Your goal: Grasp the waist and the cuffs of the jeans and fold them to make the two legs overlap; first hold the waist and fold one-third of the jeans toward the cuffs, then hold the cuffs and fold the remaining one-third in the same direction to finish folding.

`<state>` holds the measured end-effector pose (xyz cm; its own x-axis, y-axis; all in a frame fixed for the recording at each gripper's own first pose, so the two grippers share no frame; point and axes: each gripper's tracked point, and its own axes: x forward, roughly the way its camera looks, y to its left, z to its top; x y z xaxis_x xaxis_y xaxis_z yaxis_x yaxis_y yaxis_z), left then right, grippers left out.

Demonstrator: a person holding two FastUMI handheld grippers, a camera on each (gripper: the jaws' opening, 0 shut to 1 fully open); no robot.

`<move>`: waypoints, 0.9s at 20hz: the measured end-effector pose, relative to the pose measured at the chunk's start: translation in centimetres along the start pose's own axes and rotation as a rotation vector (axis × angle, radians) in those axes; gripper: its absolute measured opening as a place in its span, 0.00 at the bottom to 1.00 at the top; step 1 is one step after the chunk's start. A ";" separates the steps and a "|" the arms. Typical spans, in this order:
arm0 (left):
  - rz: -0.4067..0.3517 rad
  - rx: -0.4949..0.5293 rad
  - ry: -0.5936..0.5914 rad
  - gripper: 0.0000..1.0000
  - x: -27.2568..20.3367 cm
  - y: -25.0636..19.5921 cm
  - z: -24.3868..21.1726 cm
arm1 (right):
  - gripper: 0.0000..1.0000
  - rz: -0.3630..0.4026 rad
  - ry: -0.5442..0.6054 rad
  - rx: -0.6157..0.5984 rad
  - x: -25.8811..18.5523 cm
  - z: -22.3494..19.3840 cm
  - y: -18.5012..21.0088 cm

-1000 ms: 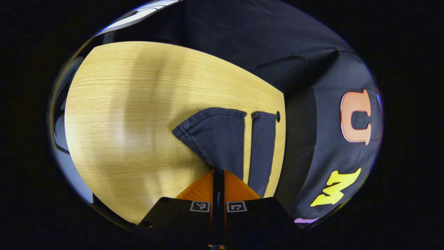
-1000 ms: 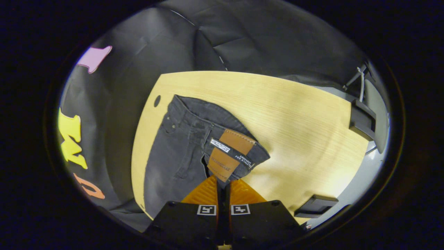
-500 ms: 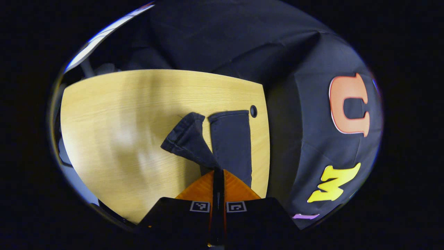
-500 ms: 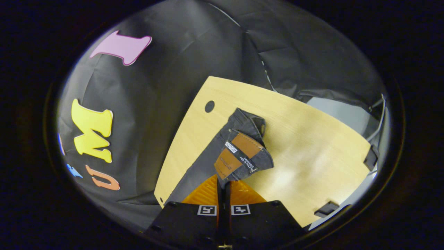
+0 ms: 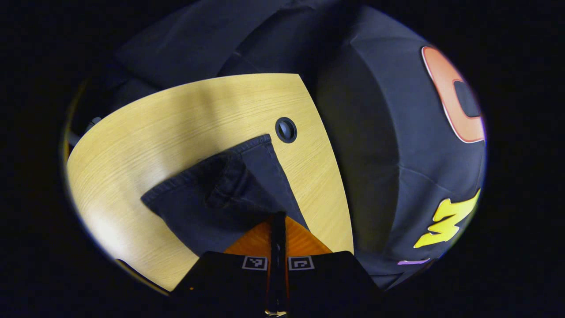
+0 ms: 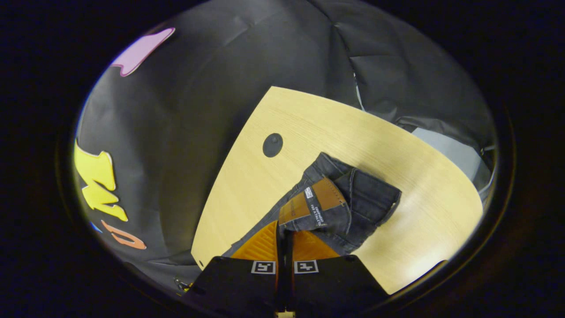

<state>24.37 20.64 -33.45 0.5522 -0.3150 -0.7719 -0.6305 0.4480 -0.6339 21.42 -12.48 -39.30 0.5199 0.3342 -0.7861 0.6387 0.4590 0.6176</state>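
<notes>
Dark jeans lie on a light wooden table. In the left gripper view the two cuffs (image 5: 220,194) overlap, one leg laid across the other, and my left gripper (image 5: 278,217) is shut on the near cuff edge. In the right gripper view the waist (image 6: 348,203) with its brown leather patch (image 6: 315,204) is doubled over, and my right gripper (image 6: 284,227) is shut on the waistband beside the patch. The jeans' middle stretch is hidden below both views.
A round cable hole (image 5: 286,130) sits in the table (image 5: 154,132) just beyond the cuffs, near the table's far edge; another cable hole (image 6: 272,145) lies beyond the waist. The black cloth wall hangs close behind that edge.
Both grippers have carried the held leg over toward the far edge. The cuffs, apart before, now overlap. The waist has folded onto itself and the cable holes look nearer.
</notes>
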 end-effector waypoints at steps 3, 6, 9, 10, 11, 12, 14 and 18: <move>0.011 0.041 0.016 0.03 3.0 -0.3 1.1 | 0.00 0.005 0.008 0.004 2.0 0.8 -0.1; 0.051 0.068 0.031 0.04 5.7 0.5 1.6 | 0.00 -0.014 0.011 0.047 4.3 1.6 -0.4; 0.056 0.041 0.029 0.07 6.6 0.6 1.4 | 0.11 -0.029 -0.007 0.043 5.3 1.7 -0.2; 0.057 0.031 0.028 0.14 6.7 0.5 1.4 | 0.11 -0.038 -0.011 0.024 5.6 1.6 0.0; 0.049 0.030 0.023 0.18 6.8 0.2 1.4 | 0.12 -0.029 -0.014 0.016 5.4 1.5 0.6; 0.042 0.042 0.022 0.27 6.8 -0.5 1.4 | 0.15 -0.008 -0.015 0.013 5.5 1.4 1.5; 0.032 0.078 0.014 0.51 6.4 -2.4 1.1 | 0.43 0.019 -0.024 0.012 5.2 1.2 2.6; 0.090 0.176 -0.004 0.99 5.2 -5.2 0.8 | 0.84 0.021 -0.081 -0.057 4.4 0.7 4.2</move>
<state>30.94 17.39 -34.14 0.5000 -0.2640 -0.8248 -0.5726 0.6137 -0.5436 26.79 -9.72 -40.13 0.5787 0.2773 -0.7670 0.5949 0.4997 0.6295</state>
